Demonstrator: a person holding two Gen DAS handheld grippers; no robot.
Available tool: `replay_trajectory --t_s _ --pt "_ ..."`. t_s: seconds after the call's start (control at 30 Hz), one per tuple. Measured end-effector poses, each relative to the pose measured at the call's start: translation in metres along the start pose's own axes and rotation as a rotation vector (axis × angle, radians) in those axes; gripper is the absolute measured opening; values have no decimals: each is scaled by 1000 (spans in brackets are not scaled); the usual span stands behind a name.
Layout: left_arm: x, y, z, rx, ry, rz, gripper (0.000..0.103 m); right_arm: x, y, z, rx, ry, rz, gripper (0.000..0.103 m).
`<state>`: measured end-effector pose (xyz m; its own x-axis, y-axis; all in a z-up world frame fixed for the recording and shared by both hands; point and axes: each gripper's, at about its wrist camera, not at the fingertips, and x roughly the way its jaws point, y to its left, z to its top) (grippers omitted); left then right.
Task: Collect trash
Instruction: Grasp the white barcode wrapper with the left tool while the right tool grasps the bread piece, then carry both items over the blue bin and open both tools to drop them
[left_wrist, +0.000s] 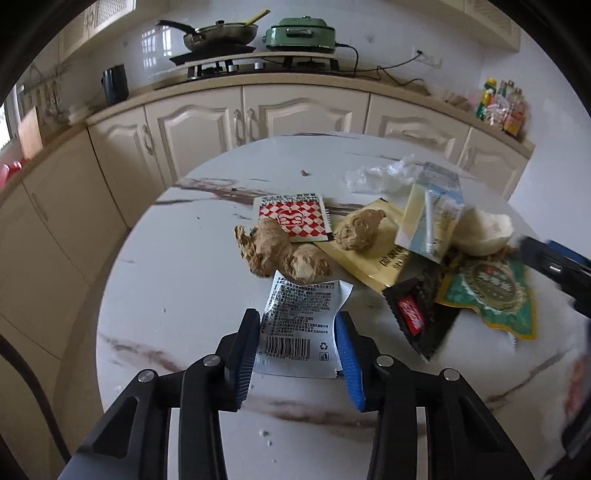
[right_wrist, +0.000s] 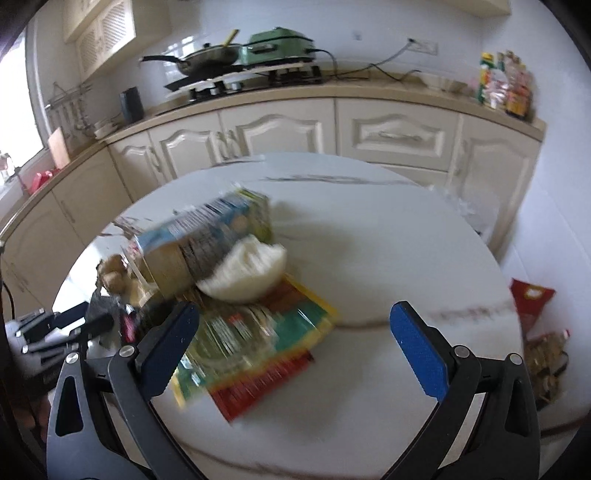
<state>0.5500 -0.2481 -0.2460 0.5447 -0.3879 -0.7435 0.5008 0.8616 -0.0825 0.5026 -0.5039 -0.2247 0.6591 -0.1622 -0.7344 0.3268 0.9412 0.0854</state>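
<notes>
My left gripper (left_wrist: 299, 328) has its two blue-padded jaws closed on a silver wrapper (left_wrist: 295, 325) with a barcode; the pads press its two side edges and the wrapper buckles upward between them, its long axis running straight away from me toward the pile. My right gripper (right_wrist: 295, 332) stands wide open with nothing between its jaws, hovering over the round marble table (left_wrist: 177, 295), its view blurred. The rest of the trash lies just beyond and to the right of the left gripper, nearer my right hand: two ginger pieces (left_wrist: 280, 251), one red-and-white checked sachet (left_wrist: 293, 218), one yellow packet (left_wrist: 373, 258), one black wrapper (left_wrist: 421, 314), one green-and-yellow packet (left_wrist: 491, 291), one drink carton (left_wrist: 432, 218) with a straw, one white torn bun-like lump (left_wrist: 484, 230), and one crumpled clear plastic piece (left_wrist: 380, 175) farther back
</notes>
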Motion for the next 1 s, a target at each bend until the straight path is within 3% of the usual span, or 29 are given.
replay_trajectory --t_s 0.33,0.37,0.4,0.43,0.53,0.73,0.9,1.0 --pt "-51 23 -11 -12 -44 -26 36 62 27 24 -177 129 -3 100" --pt "-55 24 -11 -14 -46 -28 36 65 28 23 -185 129 1 97" --pt "-58 26 -13 -19 -49 -37 36 65 28 23 -185 123 23 85" --pt "-61 27 -13 -25 -50 -45 36 65 27 21 -181 124 50 66" --pt "-71 31 -13 -31 -56 -70 36 64 29 16 -185 123 37 57" --pt "-96 38 -18 -51 -83 -95 36 39 18 10 -142 77 12 55" --pt "-134 48 -26 -67 -138 -104 36 -14 12 12 -91 -38 -16 55" --pt "-163 62 -36 -81 -178 -89 36 -53 34 15 -116 -115 18 55"
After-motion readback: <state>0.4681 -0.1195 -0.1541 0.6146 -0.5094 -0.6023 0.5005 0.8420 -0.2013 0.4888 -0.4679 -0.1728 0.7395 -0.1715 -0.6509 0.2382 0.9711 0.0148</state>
